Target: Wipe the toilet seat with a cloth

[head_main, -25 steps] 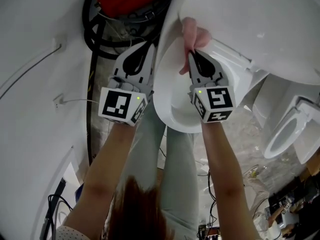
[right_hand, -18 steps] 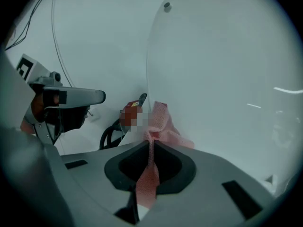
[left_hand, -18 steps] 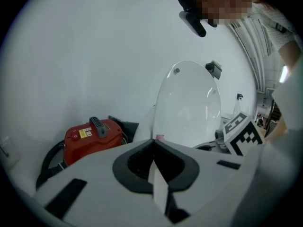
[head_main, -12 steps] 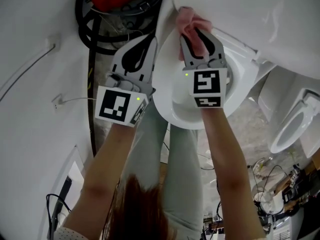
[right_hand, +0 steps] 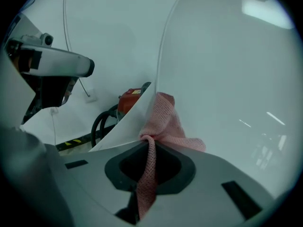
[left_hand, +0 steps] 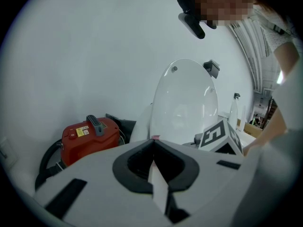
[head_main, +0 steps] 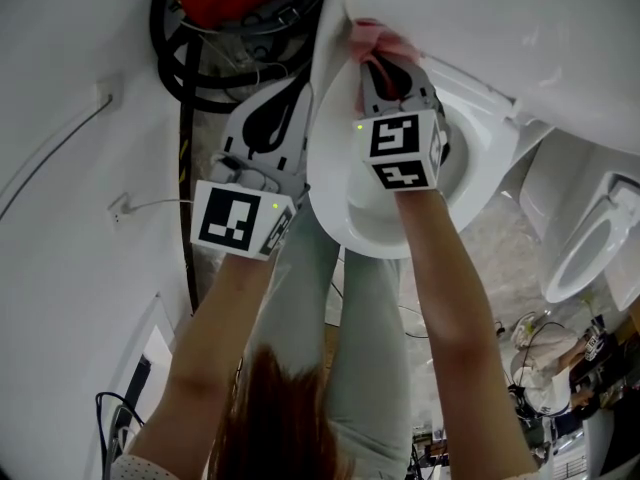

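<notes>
Right tongs pinching pink cloth: a strip runs back between the jaws, the rest is bunched just ahead of the tips. The bunch presses on the white toilet where the toilet seat meets the raised lid. Left tongs pressed together, nothing between them, held just left of the right tongs, off the seat rim. Red vacuum with black hose beyond the left tongs' tips.
</notes>
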Demonstrator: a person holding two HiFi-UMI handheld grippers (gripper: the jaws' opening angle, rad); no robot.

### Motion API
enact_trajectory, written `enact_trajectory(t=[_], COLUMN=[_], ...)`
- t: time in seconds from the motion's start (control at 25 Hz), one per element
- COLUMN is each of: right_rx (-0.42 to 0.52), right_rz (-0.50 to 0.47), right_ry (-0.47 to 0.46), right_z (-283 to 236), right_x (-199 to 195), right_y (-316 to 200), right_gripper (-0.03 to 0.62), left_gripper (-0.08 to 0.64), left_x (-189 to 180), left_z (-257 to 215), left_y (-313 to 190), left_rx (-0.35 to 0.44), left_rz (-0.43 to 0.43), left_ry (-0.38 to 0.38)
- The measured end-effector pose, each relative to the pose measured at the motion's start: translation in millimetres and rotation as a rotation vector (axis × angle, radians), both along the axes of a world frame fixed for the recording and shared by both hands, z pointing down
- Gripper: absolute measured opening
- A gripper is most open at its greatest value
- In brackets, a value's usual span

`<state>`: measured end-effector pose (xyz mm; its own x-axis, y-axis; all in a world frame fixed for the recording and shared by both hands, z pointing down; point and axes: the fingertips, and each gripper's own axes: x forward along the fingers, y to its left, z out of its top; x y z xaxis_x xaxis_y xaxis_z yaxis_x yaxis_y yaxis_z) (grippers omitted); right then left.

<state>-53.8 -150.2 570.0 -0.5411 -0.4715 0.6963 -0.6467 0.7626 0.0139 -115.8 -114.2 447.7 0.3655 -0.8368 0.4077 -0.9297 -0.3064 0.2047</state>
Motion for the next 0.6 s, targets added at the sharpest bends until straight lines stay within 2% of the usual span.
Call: enact_trajectory(t=[0.32,0.48,0.6], right_rx=[-0.023,0.021,0.039], right_rz=[-0.028,-0.093,-0.136], right_ry=[0.022,0.06,0.055], right_z=[2,-1,-1], right_x=[0,3,5], right_y=[1,3,6], right_gripper=[0.028,0.026,0.025], left_gripper=[0.0,0.0,0.0], left_x=[11,16,20], left_z=[-3,-9,-15], left_y=[1,2,3], left_rx=[-0.009,-0.002,0.009], left_rz=[0.036,0.051,0.05], left_ry=[-0.001,-0.007,-0.005])
